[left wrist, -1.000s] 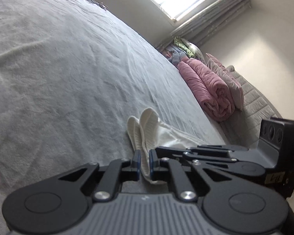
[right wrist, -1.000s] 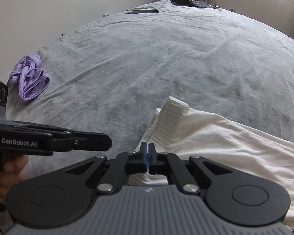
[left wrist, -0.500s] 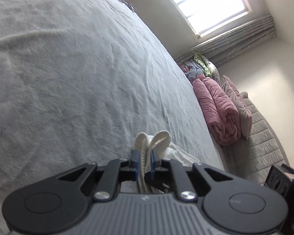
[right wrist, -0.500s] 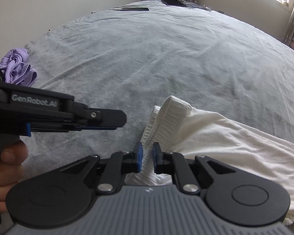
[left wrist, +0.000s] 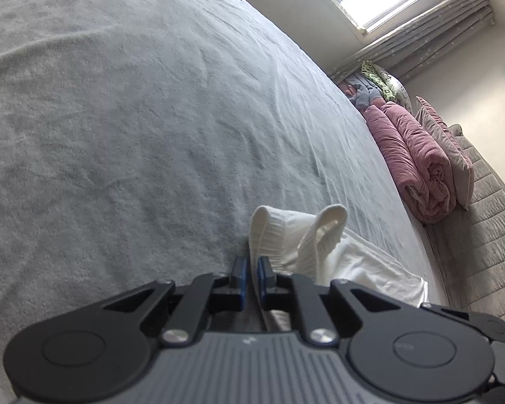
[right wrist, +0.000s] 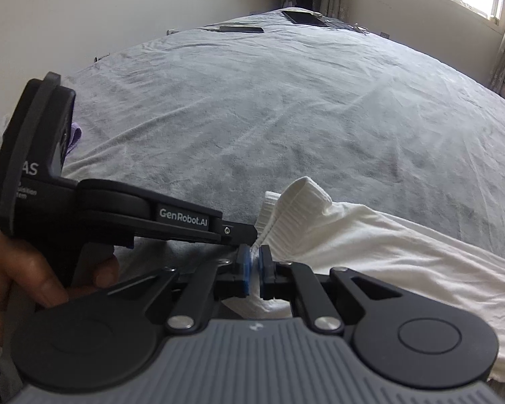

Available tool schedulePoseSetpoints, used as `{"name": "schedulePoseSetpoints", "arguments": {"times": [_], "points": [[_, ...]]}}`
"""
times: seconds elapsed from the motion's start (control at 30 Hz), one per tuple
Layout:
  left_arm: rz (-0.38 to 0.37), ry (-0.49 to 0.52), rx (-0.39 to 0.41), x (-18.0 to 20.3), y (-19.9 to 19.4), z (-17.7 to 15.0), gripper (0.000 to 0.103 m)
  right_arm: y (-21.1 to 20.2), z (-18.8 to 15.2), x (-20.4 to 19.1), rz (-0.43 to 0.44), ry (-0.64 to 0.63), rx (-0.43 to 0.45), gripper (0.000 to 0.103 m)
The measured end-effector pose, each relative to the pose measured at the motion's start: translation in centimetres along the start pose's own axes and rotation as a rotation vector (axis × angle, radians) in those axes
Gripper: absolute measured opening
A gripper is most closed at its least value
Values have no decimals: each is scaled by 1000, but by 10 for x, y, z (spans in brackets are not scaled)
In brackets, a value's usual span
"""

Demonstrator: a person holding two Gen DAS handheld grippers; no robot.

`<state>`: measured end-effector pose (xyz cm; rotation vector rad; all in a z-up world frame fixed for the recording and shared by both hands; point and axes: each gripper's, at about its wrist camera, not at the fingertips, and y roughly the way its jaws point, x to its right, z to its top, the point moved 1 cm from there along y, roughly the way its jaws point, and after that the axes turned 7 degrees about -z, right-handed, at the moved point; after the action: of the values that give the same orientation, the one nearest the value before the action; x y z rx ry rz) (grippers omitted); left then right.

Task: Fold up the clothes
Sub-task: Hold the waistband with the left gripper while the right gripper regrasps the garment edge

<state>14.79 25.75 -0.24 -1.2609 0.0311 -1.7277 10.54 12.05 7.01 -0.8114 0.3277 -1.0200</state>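
Note:
A white garment with ribbed cuffs lies on the grey bedspread, near its front edge. In the left wrist view my left gripper is shut on the edge of one ribbed cuff, which stands up between the blue pads. The right wrist view has my right gripper shut on a fold of the same cuff end. The left gripper comes in from the left there, held by a hand, its tip touching the cuff just above the right gripper. The rest of the garment trails off to the right.
A rolled pink quilt and pillows lie at the bed's head, with a pile of clothes under the window. A purple cloth shows behind the left gripper. Dark flat items rest at the bed's far edge.
My right gripper opened half a second ago and has now shut on the cuff. The left gripper has closed tighter on the cuff and lifted it, moving close beside the right one.

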Motion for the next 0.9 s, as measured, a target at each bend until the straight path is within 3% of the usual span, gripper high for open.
{"name": "schedulePoseSetpoints", "arguments": {"times": [0.27, 0.3, 0.33, 0.4, 0.43, 0.5, 0.7, 0.9], "points": [[9, 9, 1, -2, -5, -2, 9, 17, -3, -9, 41, -130, -33, 6], [9, 11, 0, -3, -5, -2, 9, 20, -3, -9, 60, -132, -32, 8], [10, 12, 0, -3, -6, -2, 9, 21, -4, -9, 86, -137, -37, 17], [5, 8, 0, -6, -7, -2, 9, 17, -6, -4, 126, -139, -24, 21], [3, 6, -1, -7, -8, -3, 9, 13, -6, 2, 142, -125, -7, 31], [-2, 2, 3, -9, -9, -3, 9, 3, -2, 21, 167, -63, 36, 36], [2, 12, 2, -8, -10, -5, 8, 11, 19, 61, 69, -39, 89, 37], [3, 18, 1, -7, -9, -5, 8, 37, 22, 53, 94, -196, 76, 37]]}}
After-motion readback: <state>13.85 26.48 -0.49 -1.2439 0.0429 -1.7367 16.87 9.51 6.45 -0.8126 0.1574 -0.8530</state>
